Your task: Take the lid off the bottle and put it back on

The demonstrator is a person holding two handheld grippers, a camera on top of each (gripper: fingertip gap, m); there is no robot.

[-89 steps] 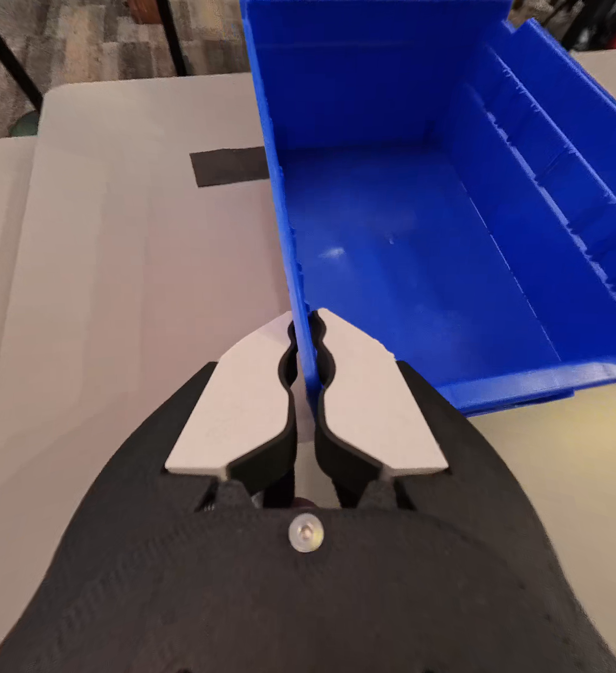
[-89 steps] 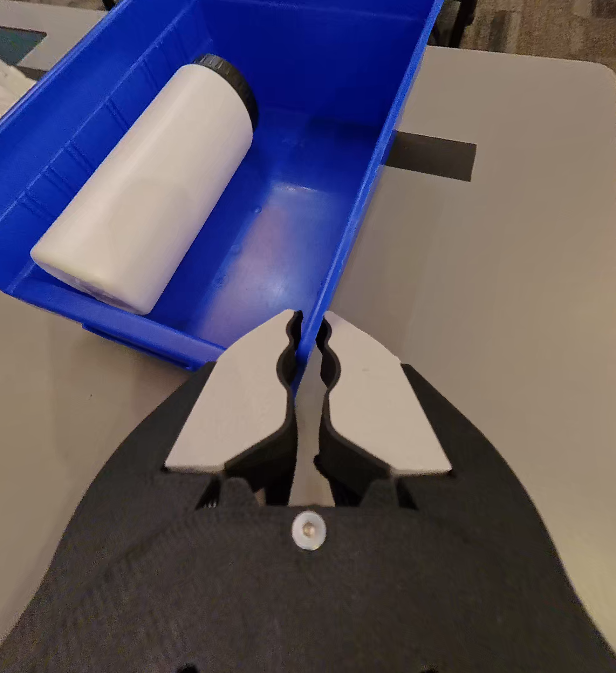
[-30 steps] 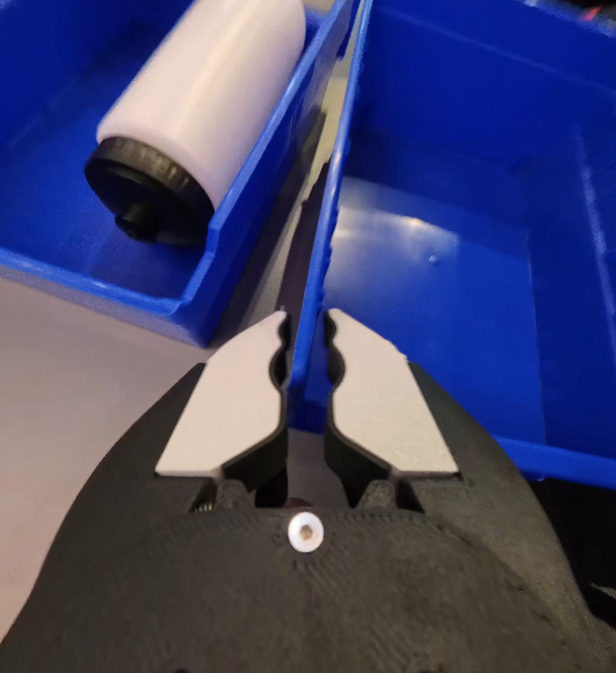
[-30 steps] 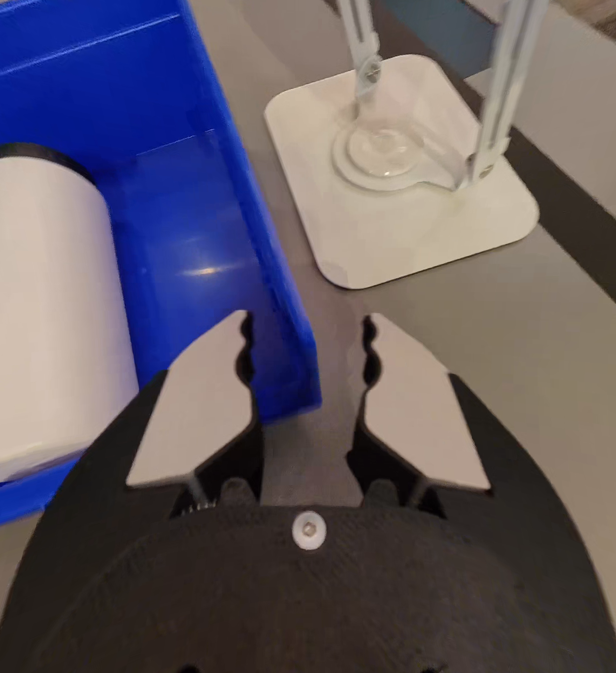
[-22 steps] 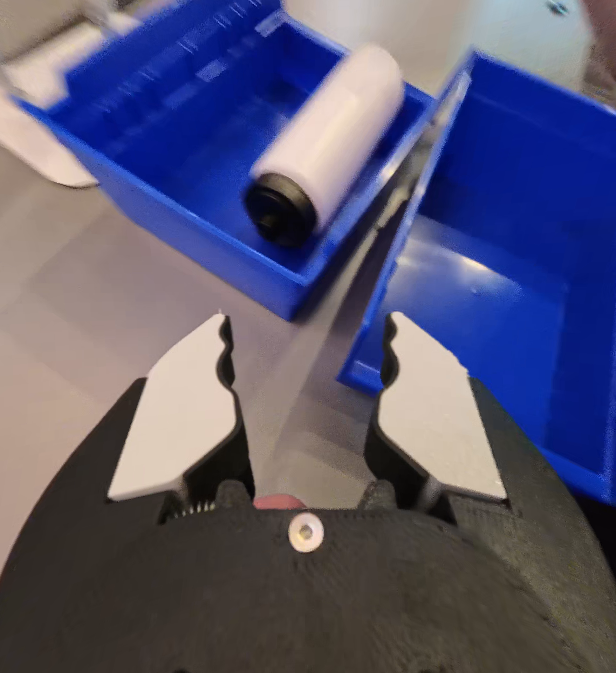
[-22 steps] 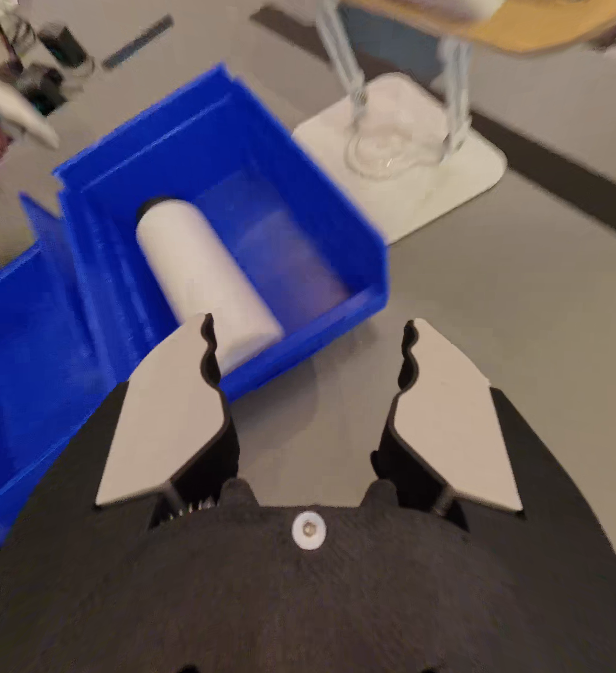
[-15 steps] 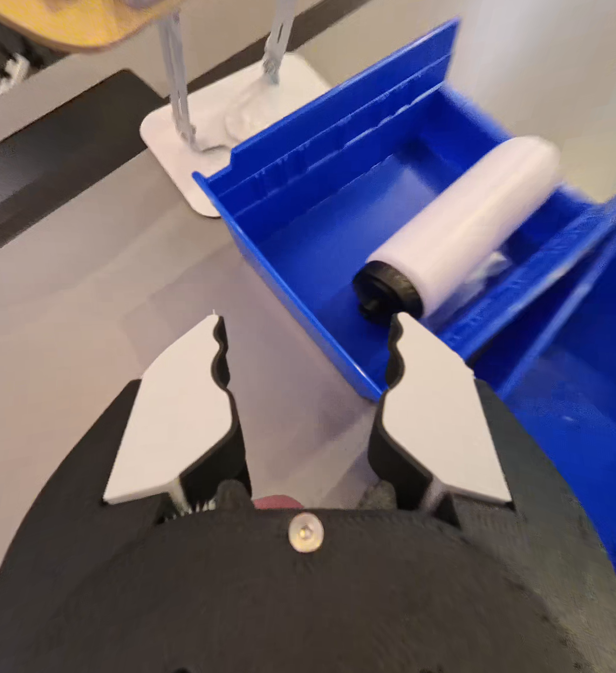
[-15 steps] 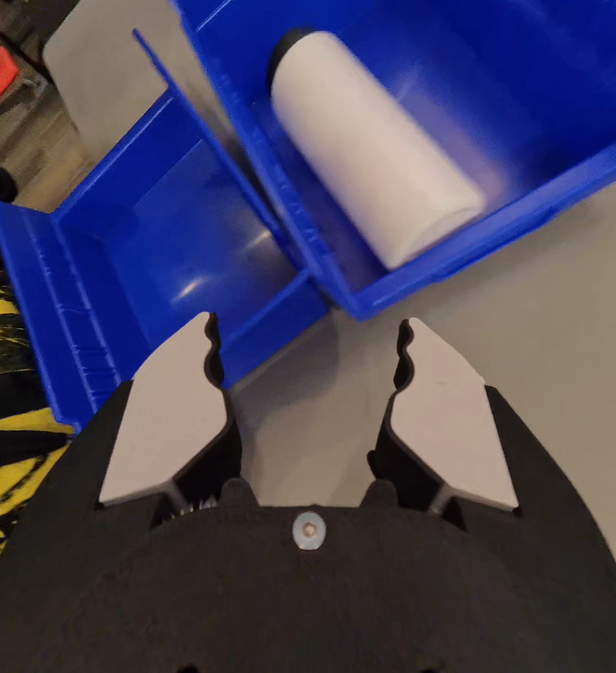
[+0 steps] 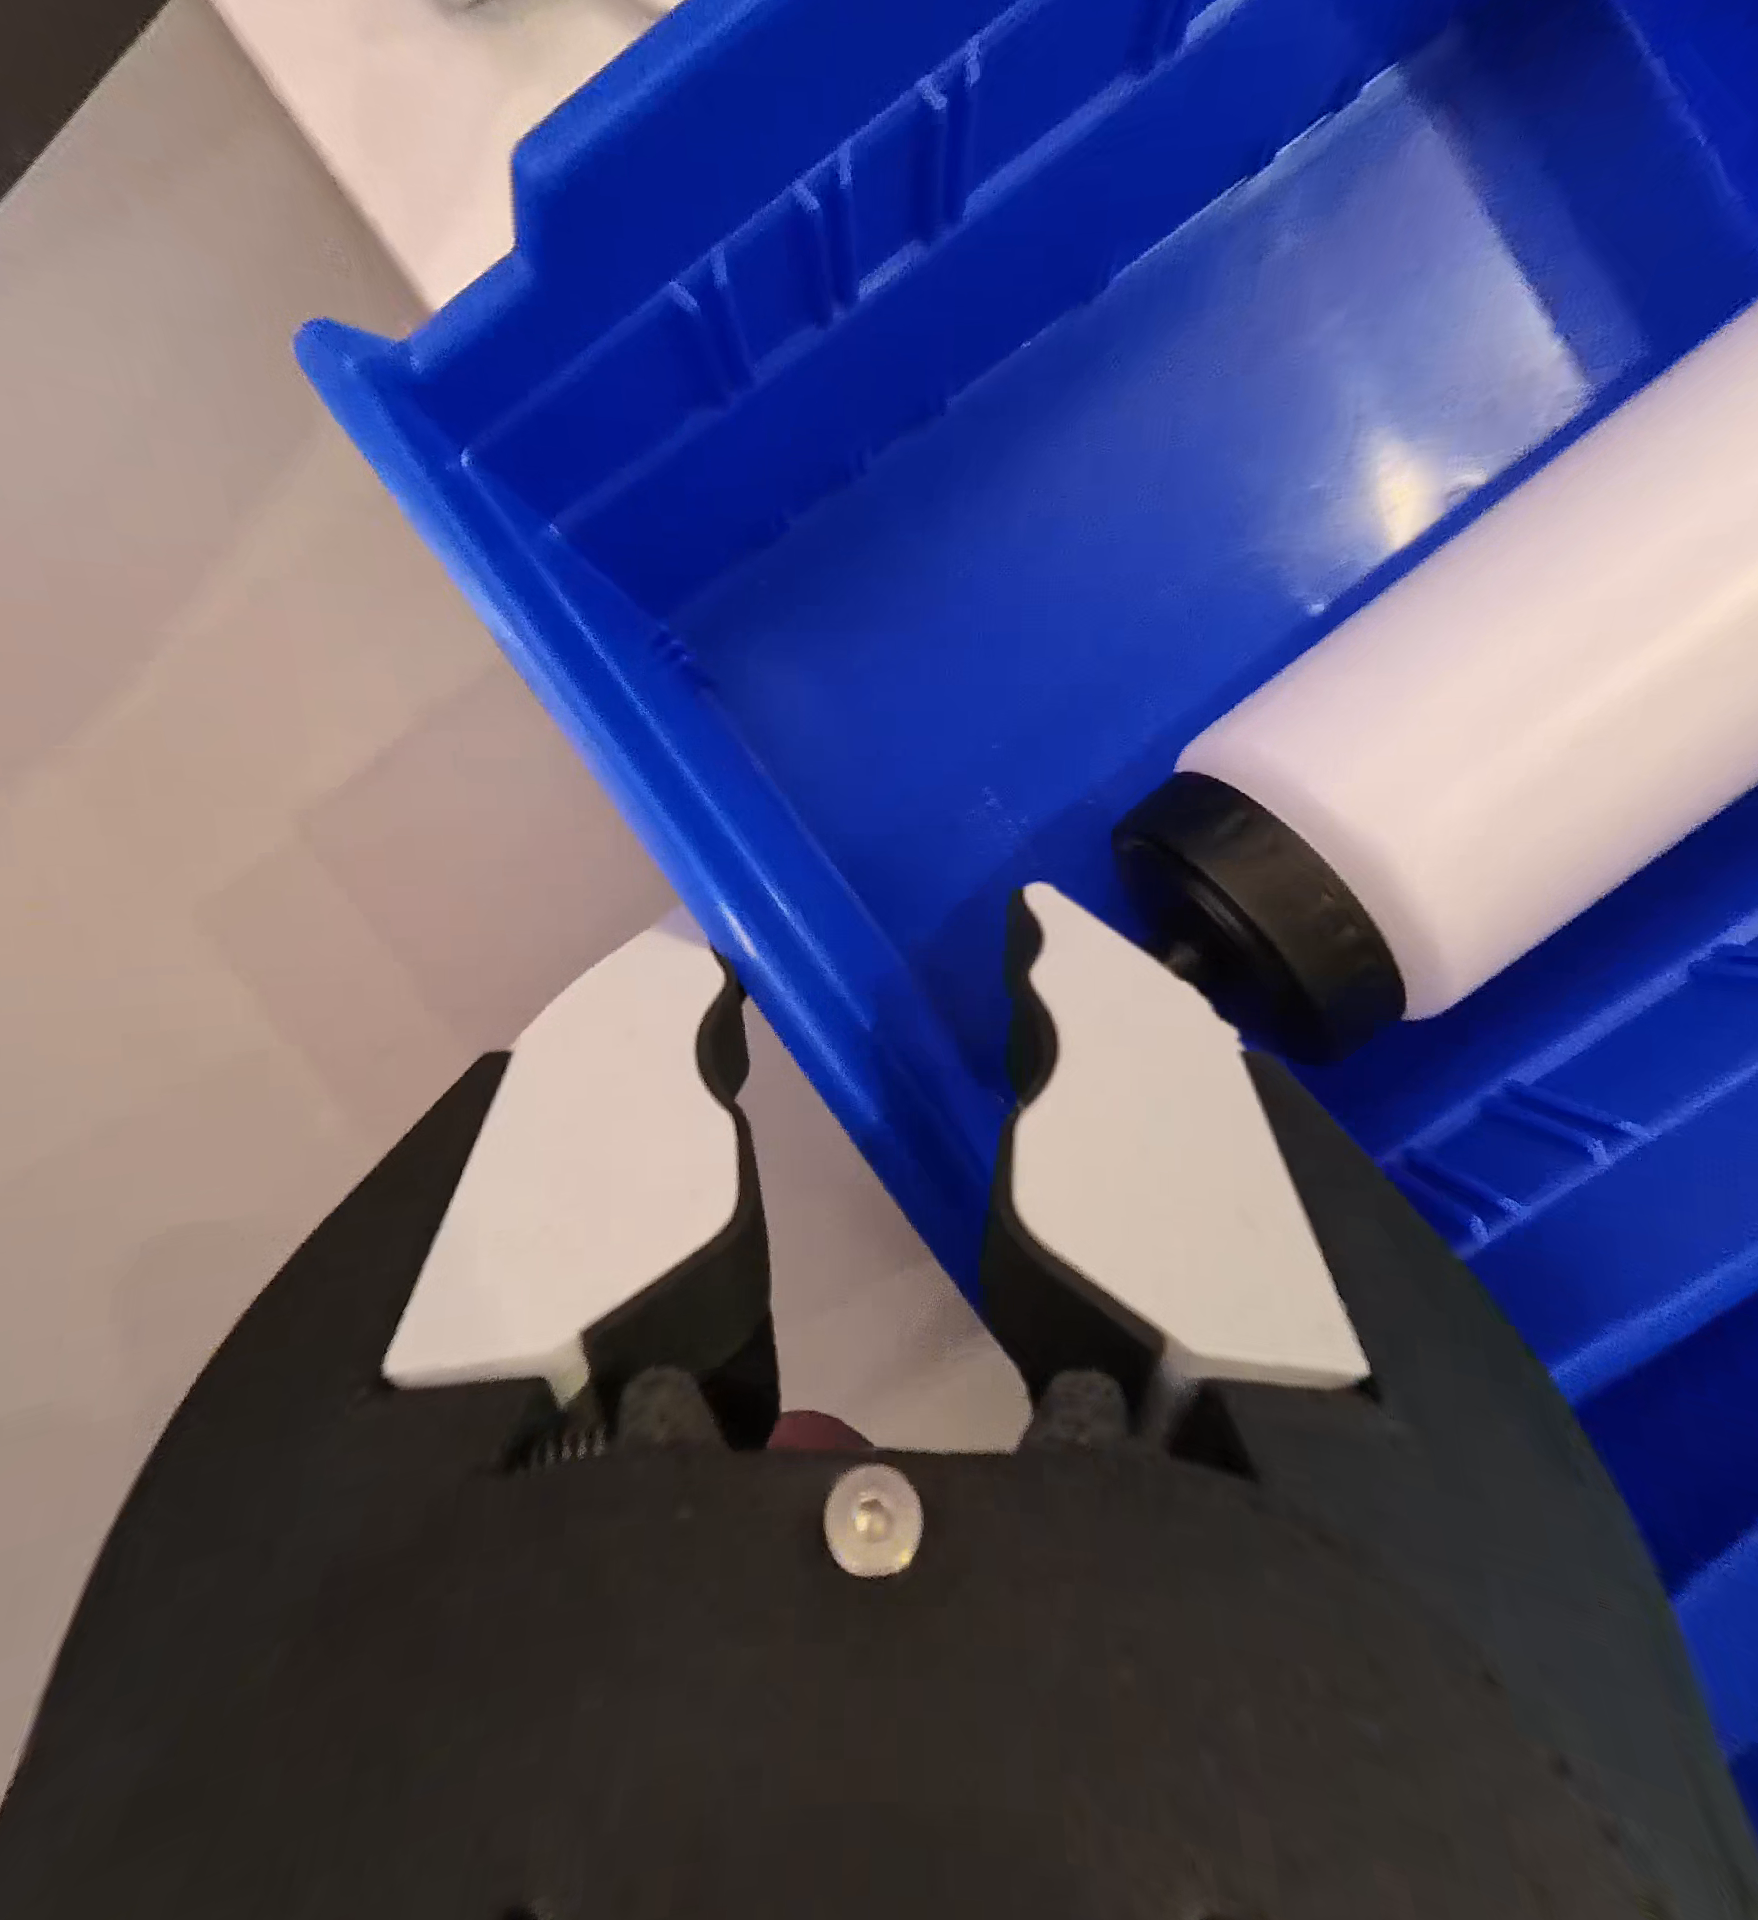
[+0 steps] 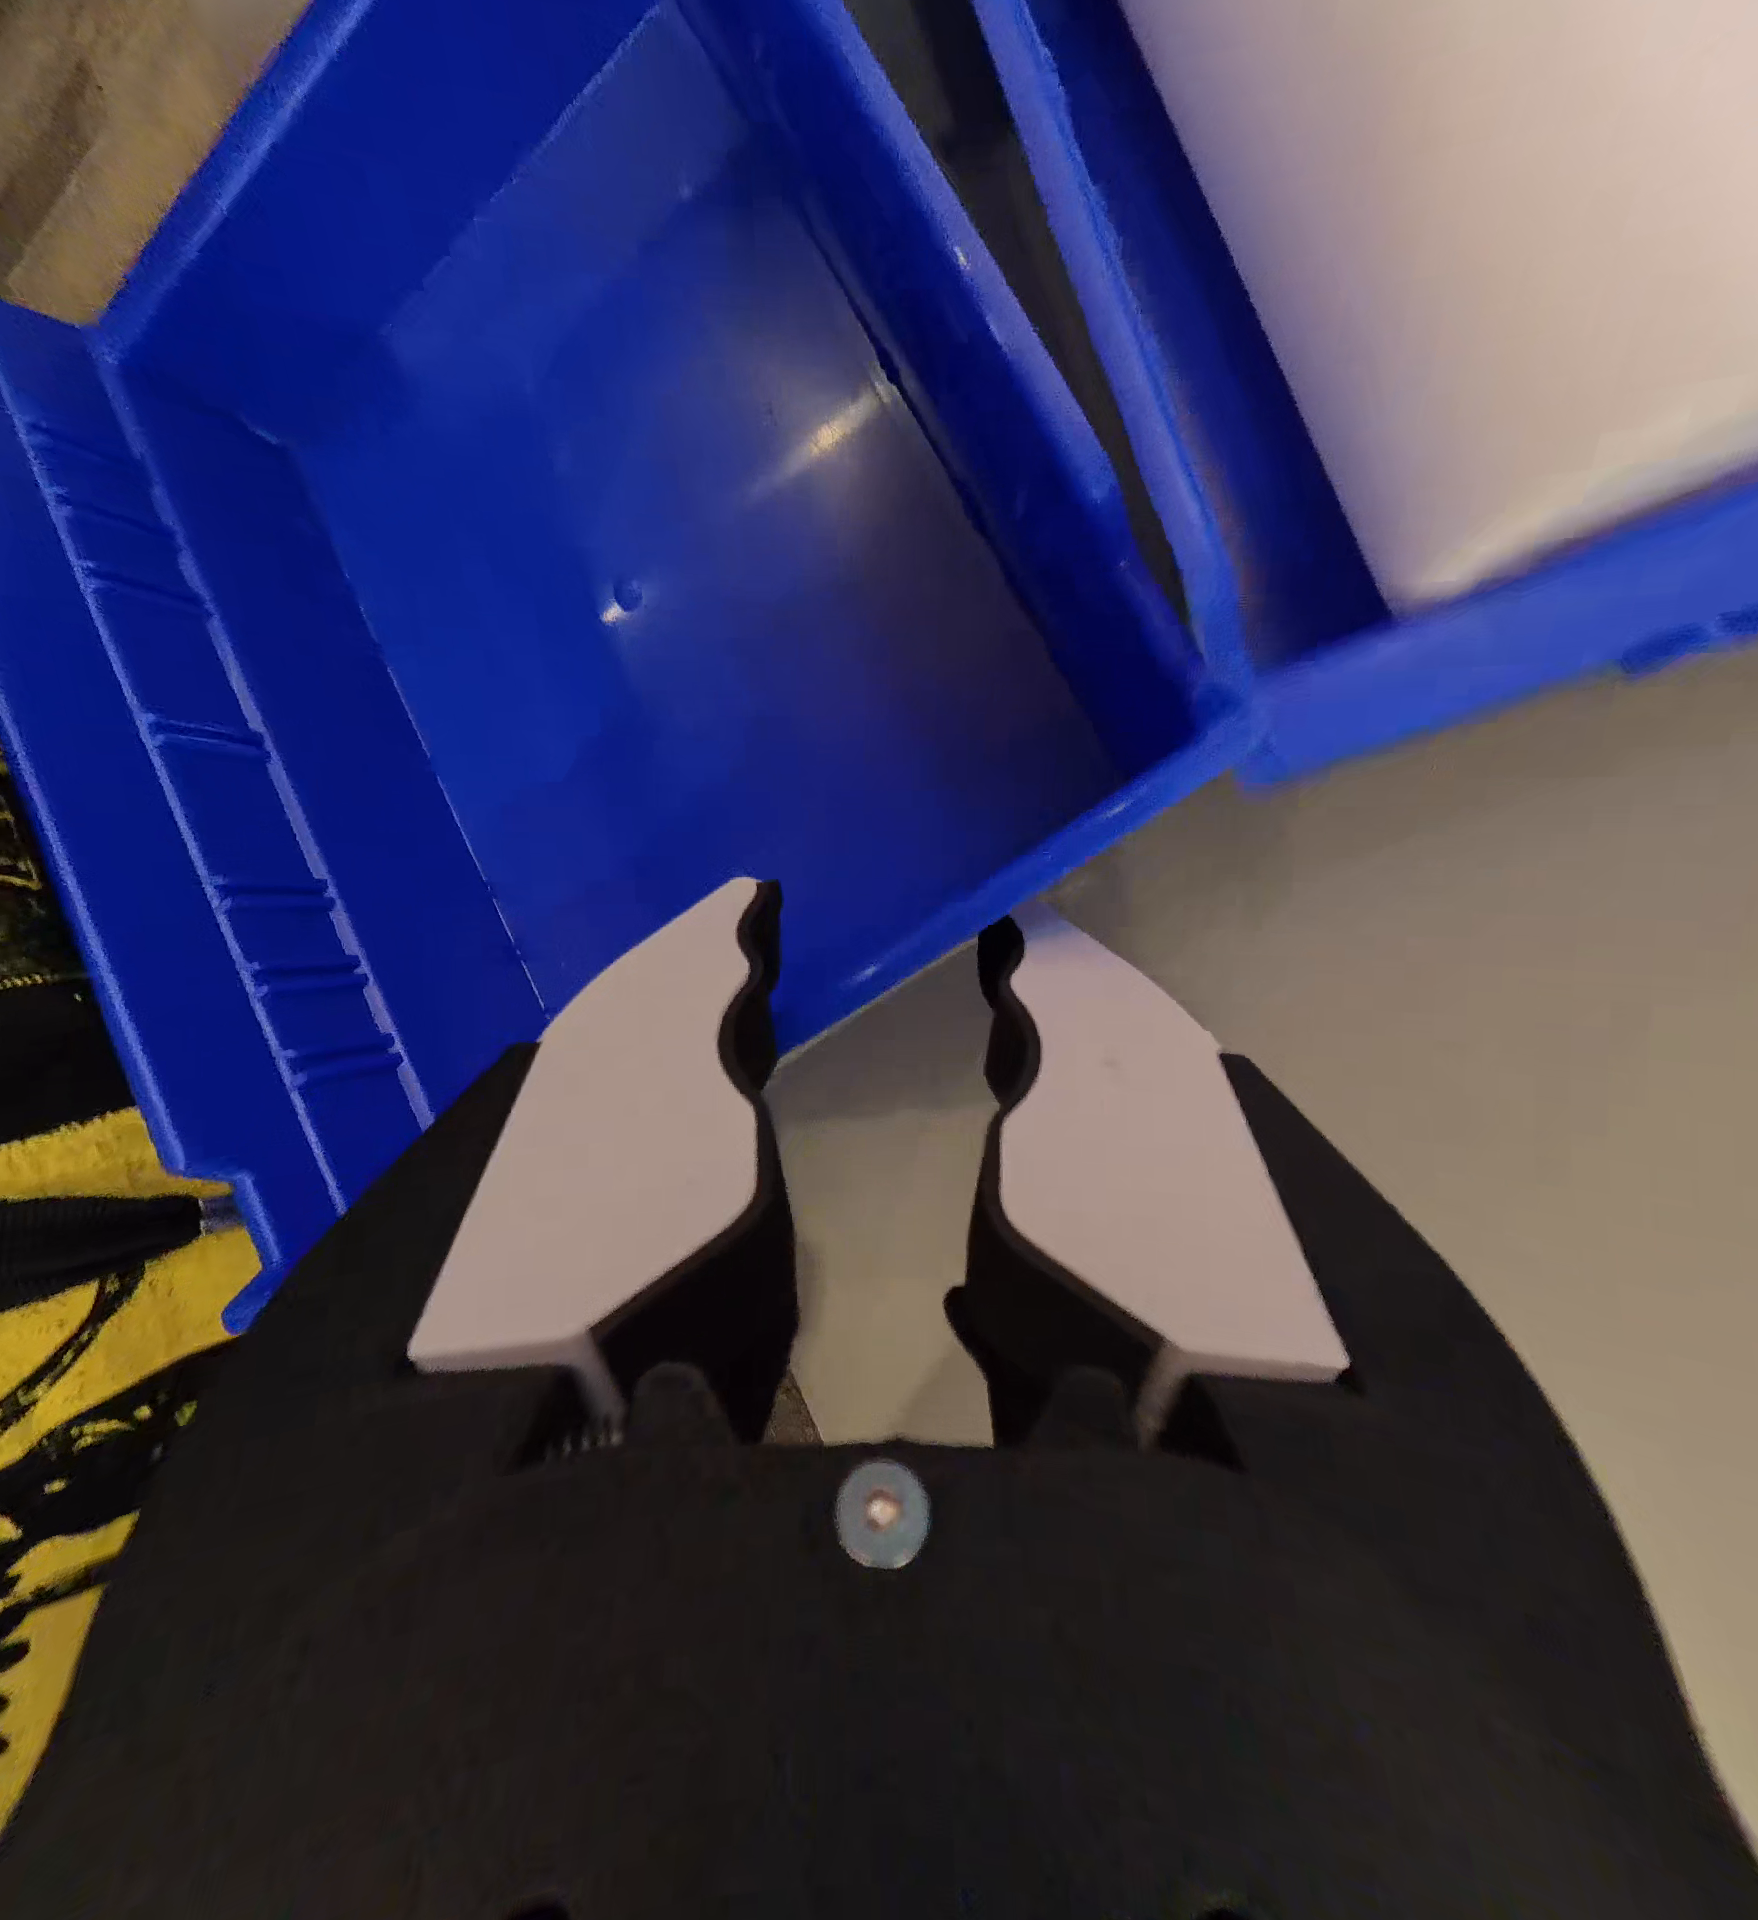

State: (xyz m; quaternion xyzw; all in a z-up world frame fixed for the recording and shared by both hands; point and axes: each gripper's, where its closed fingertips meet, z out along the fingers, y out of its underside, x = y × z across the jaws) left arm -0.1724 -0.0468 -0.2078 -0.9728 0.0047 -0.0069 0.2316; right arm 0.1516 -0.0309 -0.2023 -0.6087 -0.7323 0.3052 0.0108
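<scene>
Both grippers have swung in closer since half a second back. I now have the left gripper (image 9: pixel 870 951) spread astride the end wall of the bin (image 9: pixel 584 644), holding nothing. My right gripper (image 10: pixel 875 935) hangs spread and empty over the rim of the second bin (image 10: pixel 231 831). In the first bin the bottle (image 9: pixel 1602 644) lies on its side, lid (image 9: pixel 1270 914) on. I judge it stiff, smooth and apt to roll: grip the body, twist the ridged lid.
</scene>
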